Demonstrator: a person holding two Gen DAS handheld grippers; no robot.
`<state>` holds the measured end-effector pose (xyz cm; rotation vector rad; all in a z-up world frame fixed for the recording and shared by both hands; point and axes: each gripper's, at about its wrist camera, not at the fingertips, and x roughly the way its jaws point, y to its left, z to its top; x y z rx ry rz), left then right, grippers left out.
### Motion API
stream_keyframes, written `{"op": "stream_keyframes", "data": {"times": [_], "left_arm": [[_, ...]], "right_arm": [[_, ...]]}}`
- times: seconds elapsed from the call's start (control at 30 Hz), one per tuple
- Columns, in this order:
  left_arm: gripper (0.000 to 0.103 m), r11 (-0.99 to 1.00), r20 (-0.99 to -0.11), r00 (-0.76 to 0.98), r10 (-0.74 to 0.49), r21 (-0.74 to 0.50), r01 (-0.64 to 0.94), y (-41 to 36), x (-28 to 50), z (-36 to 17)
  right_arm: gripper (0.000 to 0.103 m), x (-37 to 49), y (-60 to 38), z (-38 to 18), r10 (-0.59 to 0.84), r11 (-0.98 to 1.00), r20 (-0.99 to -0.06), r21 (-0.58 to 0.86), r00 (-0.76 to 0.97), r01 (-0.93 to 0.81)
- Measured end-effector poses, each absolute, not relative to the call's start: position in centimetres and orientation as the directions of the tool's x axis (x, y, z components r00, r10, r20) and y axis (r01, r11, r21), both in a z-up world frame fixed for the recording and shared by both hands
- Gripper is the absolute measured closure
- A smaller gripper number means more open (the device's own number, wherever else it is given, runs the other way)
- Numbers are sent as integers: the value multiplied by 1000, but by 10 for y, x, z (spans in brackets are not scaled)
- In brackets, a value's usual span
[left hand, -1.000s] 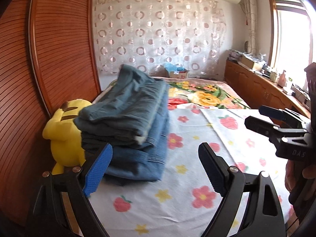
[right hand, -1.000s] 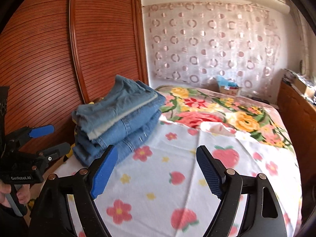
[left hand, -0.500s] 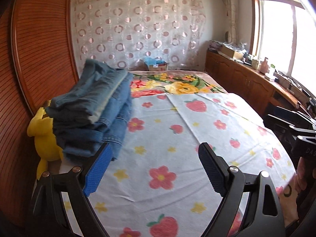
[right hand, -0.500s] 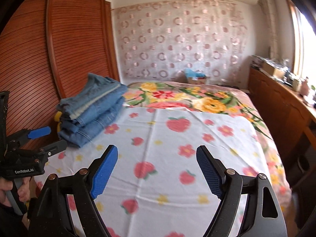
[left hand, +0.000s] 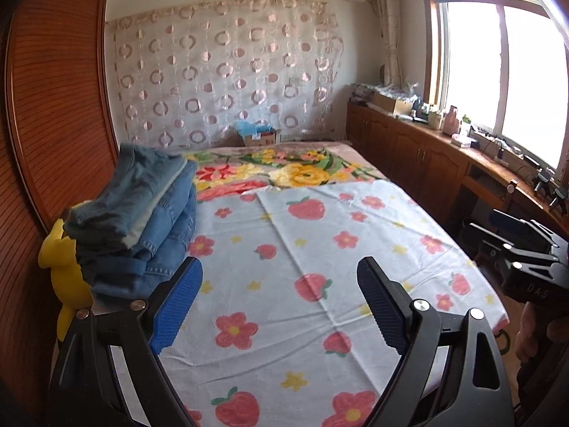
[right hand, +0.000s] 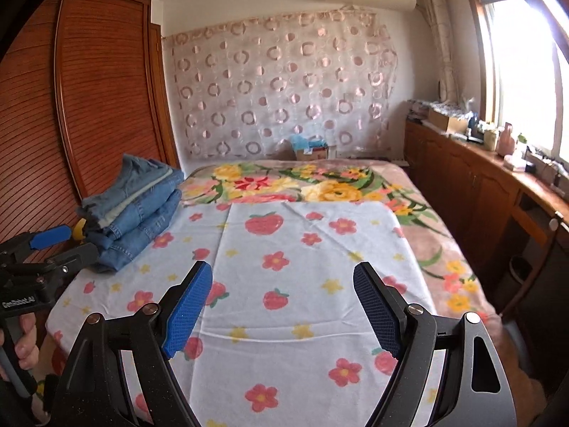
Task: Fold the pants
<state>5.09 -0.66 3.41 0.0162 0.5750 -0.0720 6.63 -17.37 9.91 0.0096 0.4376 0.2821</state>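
Blue denim pants (left hand: pixel 138 220) sit folded in a stack at the far left of the strawberry-print sheet (left hand: pixel 320 249) in the left wrist view, where the left gripper (left hand: pixel 279 306) gapes apart, holding nothing. Right wrist view: the right gripper (right hand: pixel 282 306) likewise spread wide, the stack far left beside the wooden wardrobe (right hand: pixel 99 99).

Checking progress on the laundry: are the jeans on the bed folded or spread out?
Folded: the jeans sit as a layered stack at the bed's left edge.

Folded blue denim pants (left hand: pixel 138 220) lie stacked in a pile at the bed's left edge; topmost pair paler.
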Motion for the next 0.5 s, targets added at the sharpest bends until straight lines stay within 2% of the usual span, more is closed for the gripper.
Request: {"op": "stream_keyframes", "data": {"times": [0.5], "left_arm": [[14,999,-465,885,-32,12,42,-3,25,66]], "right_arm": [[20,9,-161,105,282,959,-318,53,905,-280]]}}
